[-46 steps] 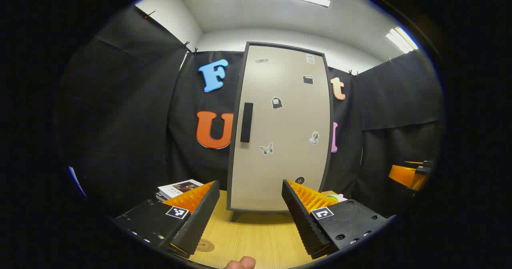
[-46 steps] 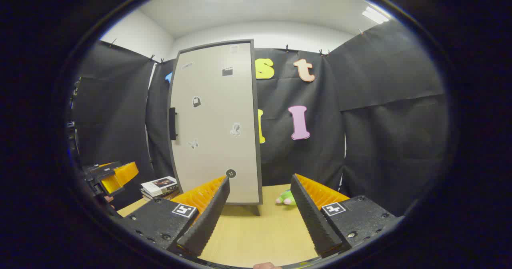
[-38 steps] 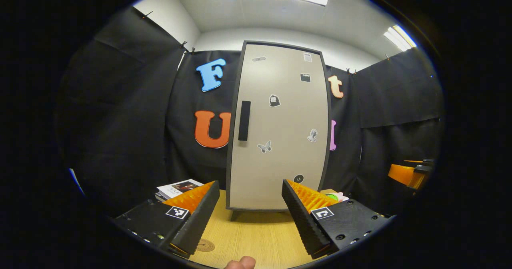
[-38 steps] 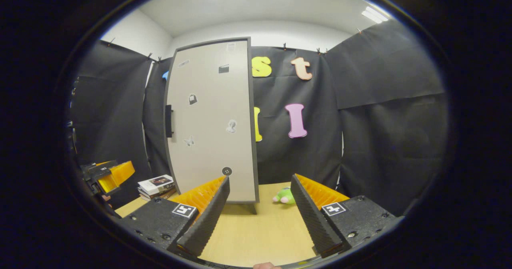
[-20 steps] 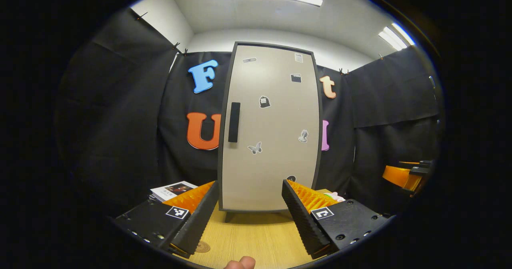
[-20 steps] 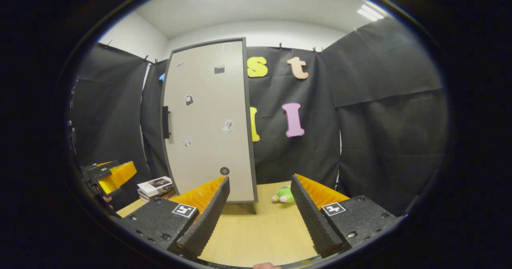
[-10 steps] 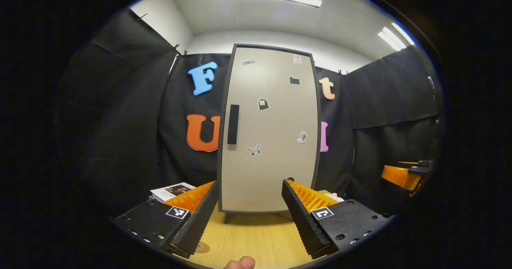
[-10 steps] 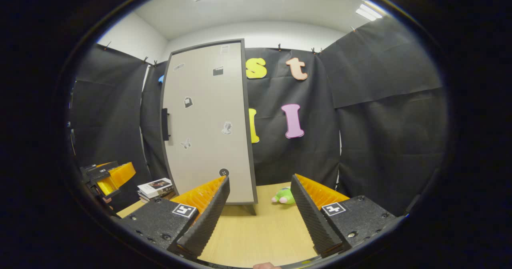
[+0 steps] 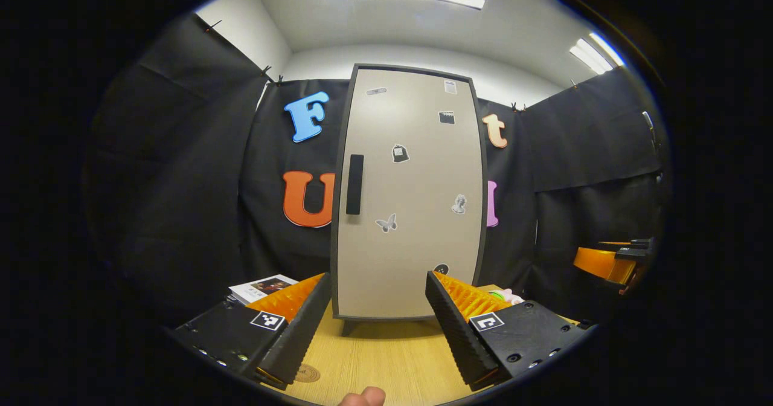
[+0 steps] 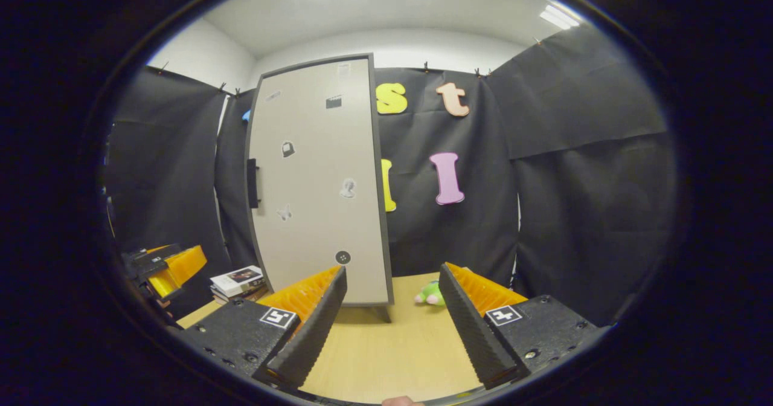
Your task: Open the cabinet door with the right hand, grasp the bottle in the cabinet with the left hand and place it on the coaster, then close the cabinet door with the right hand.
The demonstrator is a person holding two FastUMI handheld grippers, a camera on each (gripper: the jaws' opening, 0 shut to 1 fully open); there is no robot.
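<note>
I held both the left gripper (image 9: 378,318) and right gripper (image 10: 392,315) spread wide, empty, short of the shut cabinet door (image 9: 407,194).

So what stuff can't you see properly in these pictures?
- The bottle: the cabinet door is shut in the left gripper view, hiding everything inside.
- The coaster: partly covered by the left gripper.
- The green plush toy: partly behind a finger of the right gripper in the right gripper view.
- The stickers on the door: too small to make out.
</note>
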